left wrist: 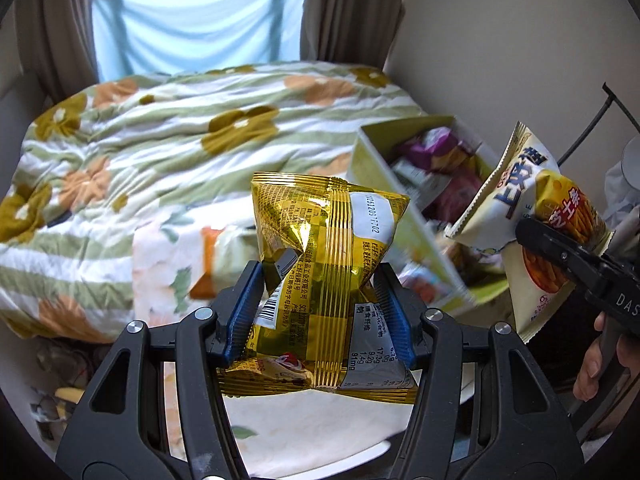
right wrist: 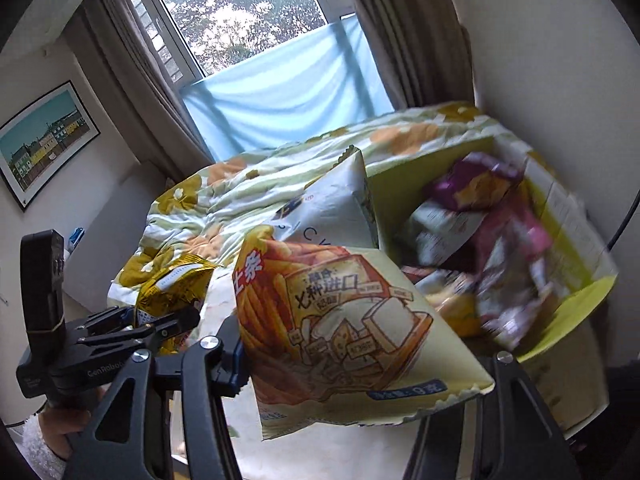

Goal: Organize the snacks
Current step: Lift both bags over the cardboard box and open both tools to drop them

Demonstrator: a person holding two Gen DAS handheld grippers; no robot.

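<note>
Now gold snack bag pinched btwn left tongs.

This is a bedroom in a home. Ahead of the left gripper lies a bed under a rumpled quilt with green stripes and orange and mustard flowers. Beyond the bed, brown curtains frame a window with trees outside and a pale blue cloth hung across its lower part. Far left of the right gripper a framed picture of coloured houses hangs on the wall. Just ahead and right of it sits a yellow-green box, seemingly cardboard, full of blurred snack packets.
</note>
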